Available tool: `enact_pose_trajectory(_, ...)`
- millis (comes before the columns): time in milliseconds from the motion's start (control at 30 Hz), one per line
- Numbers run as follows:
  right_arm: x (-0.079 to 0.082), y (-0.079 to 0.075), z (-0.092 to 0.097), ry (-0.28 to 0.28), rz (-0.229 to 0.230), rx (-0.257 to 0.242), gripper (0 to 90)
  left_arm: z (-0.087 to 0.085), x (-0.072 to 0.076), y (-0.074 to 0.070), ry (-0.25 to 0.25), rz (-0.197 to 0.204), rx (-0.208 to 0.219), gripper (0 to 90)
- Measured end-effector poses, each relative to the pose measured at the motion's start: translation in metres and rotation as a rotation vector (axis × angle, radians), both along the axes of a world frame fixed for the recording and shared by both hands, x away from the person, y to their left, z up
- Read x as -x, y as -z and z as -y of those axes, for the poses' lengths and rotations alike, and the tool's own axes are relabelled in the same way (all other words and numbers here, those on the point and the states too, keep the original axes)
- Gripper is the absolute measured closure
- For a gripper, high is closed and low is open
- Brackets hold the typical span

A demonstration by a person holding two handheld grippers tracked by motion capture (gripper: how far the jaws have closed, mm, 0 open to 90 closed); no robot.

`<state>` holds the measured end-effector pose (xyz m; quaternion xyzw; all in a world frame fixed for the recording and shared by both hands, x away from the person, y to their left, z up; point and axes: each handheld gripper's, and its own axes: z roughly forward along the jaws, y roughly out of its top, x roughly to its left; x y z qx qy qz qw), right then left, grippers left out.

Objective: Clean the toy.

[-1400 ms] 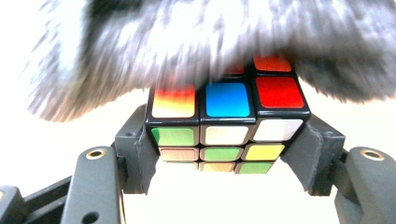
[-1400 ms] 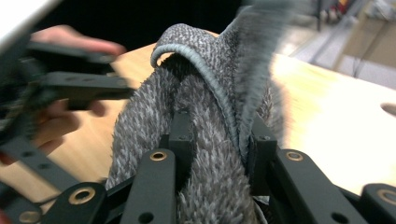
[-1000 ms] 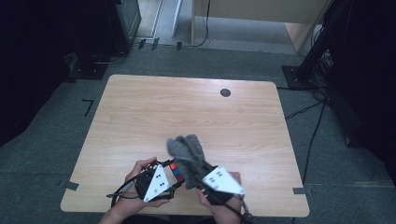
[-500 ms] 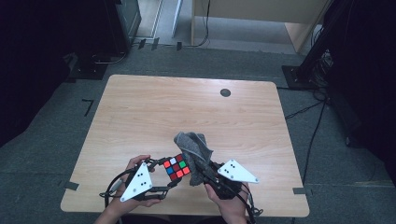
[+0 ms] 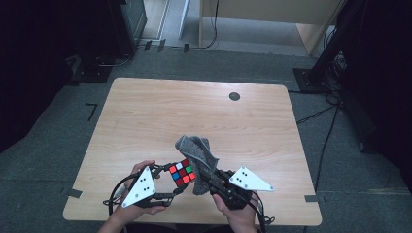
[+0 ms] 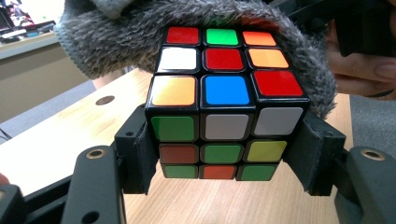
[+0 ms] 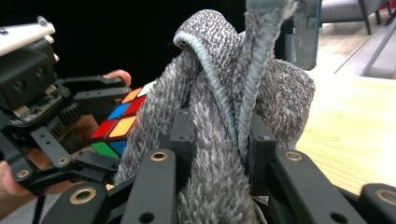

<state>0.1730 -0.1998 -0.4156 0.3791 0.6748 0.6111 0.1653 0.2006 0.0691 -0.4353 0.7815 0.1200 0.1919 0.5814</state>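
Note:
A scrambled colour cube (image 5: 182,172) is clamped between the jaws of my left gripper (image 5: 179,180), held above the table's near edge; in the left gripper view the cube (image 6: 224,107) fills the middle, both pads pressed on its sides. A grey fluffy cloth (image 5: 197,155) is bunched in my right gripper (image 5: 206,178), which is shut on it. The cloth (image 7: 219,121) rises in folds from between the right jaws and drapes against the cube's far side (image 7: 116,126). The cloth (image 6: 140,37) curls over the cube's back and right.
The light wooden table (image 5: 145,116) has a small dark round hole (image 5: 234,96) near its far edge. Black stands and cables sit on the grey floor around it. A person's hands (image 5: 141,204) hold both grippers at the near edge.
The left gripper has swung left and turned, exposing the cube's coloured face. The cloth, held by the right gripper, has shifted from above both grippers to lie against the cube's right side.

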Motion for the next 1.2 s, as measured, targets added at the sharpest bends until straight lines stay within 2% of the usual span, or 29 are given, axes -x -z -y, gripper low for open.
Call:
enact_pose_trajectory(67, -0.001, 0.004, -0.002, 0.009, -0.007, 0.019, 71.3, -0.001, -0.001, -0.001, 0.004, -0.015, 0.006, 34.4)
enact_pose_trajectory(100, -0.003, 0.008, -0.002, 0.007, -0.032, 0.012, 71.3, -0.003, -0.002, -0.001, 0.01, -0.028, 0.024, 34.4)
enact_pose_trajectory(133, -0.005, 0.012, -0.003, 0.004, -0.054, 0.026, 71.3, -0.006, -0.003, -0.002, 0.018, -0.046, 0.056, 34.4)
enact_pose_trajectory(167, -0.007, 0.015, -0.006, 0.008, -0.065, 0.066, 71.2, -0.008, -0.005, -0.003, 0.02, -0.061, 0.085, 34.4)
enact_pose_trajectory(233, -0.007, 0.017, -0.01, 0.024, -0.049, 0.127, 71.3, -0.015, -0.009, -0.006, 0.007, -0.085, 0.139, 34.3)
enact_pose_trajectory(300, -0.006, 0.018, -0.013, 0.008, -0.048, 0.12, 71.3, -0.021, -0.012, -0.008, -0.015, -0.106, 0.19, 34.3)
enact_pose_trajectory(333, -0.005, 0.019, -0.015, 0.002, -0.045, 0.122, 71.3, -0.025, -0.014, -0.009, -0.03, -0.13, 0.235, 34.4)
enact_pose_trajectory(367, -0.005, 0.02, -0.018, -0.016, -0.041, 0.127, 71.3, -0.027, -0.016, -0.009, -0.035, -0.149, 0.263, 34.4)
enact_pose_trajectory(433, -0.003, 0.023, -0.023, -0.046, -0.038, 0.12, 71.4, -0.03, -0.021, -0.008, -0.036, -0.215, 0.333, 34.4)
enact_pose_trajectory(500, 0.001, 0.025, -0.034, -0.085, -0.011, 0.12, 71.7, -0.026, -0.021, -0.006, -0.032, -0.243, 0.325, 34.4)
enact_pose_trajectory(600, 0.009, 0.025, -0.05, -0.129, 0.034, 0.173, 72.2, -0.02, -0.019, -0.006, -0.027, -0.234, 0.296, 34.3)
enact_pose_trajectory(667, 0.012, 0.026, -0.054, -0.129, 0.067, 0.218, 72.2, -0.02, -0.019, -0.006, -0.033, -0.233, 0.293, 34.3)
enact_pose_trajectory(700, 0.012, 0.025, -0.052, -0.109, 0.083, 0.237, 72.3, -0.022, -0.02, -0.006, -0.039, -0.233, 0.294, 34.4)
enact_pose_trajectory(800, 0.007, 0.02, -0.037, -0.031, 0.077, 0.178, 72.6, -0.025, -0.023, -0.006, -0.042, -0.251, 0.313, 34.4)
enact_pose_trajectory(867, 0.005, 0.019, -0.029, 0.017, 0.076, 0.151, 72.6, -0.024, -0.023, -0.006, -0.036, -0.26, 0.31, 34.4)
enact_pose_trajectory(1100, 0.011, 0.027, -0.049, -0.085, 0.089, 0.212, 72.1, -0.019, -0.023, -0.003, -0.023, -0.266, 0.294, 34.4)
enact_pose_trajectory(1200, 0.009, 0.024, -0.043, -0.08, 0.103, 0.2, 72.1, -0.021, -0.023, -0.004, -0.024, -0.269, 0.309, 34.4)
